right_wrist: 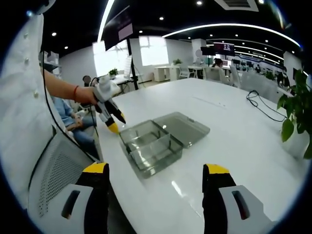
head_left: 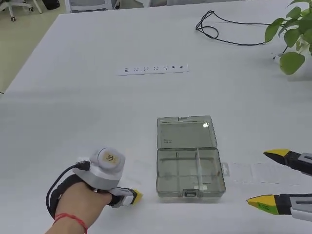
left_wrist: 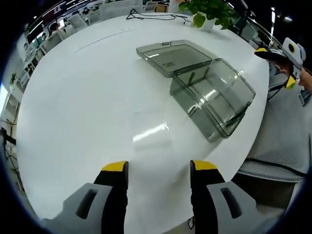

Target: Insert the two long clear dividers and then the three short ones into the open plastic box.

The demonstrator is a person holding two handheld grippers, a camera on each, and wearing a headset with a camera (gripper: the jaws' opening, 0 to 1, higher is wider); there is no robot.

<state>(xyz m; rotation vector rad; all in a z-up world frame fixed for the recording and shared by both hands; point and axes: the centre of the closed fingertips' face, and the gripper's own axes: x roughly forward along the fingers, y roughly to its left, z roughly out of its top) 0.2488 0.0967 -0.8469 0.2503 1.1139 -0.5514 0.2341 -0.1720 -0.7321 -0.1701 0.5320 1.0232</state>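
Observation:
The open smoky plastic box [head_left: 168, 176] lies near the table's front edge, lid [head_left: 186, 131] flat behind it. One long clear divider [head_left: 199, 165] stands inside the base, right of centre. Faint clear strips [head_left: 253, 171] lie on the table right of the box. My right gripper [head_left: 257, 177] is open just right of those strips, nothing between its yellow tips. My left gripper [head_left: 136, 196] sits left of the box's front corner, open and empty. The left gripper view shows the box [left_wrist: 214, 97] ahead and a clear strip [left_wrist: 151, 132] glinting on the table before the open jaws.
A white power strip [head_left: 152, 69] lies mid-table beyond the box. A black cable [head_left: 214, 30] loops at the far right, beside a green plant [head_left: 292, 34]. The white table [head_left: 73, 122] stretches wide to the left. An office chair back [right_wrist: 63, 165] stands below the table edge.

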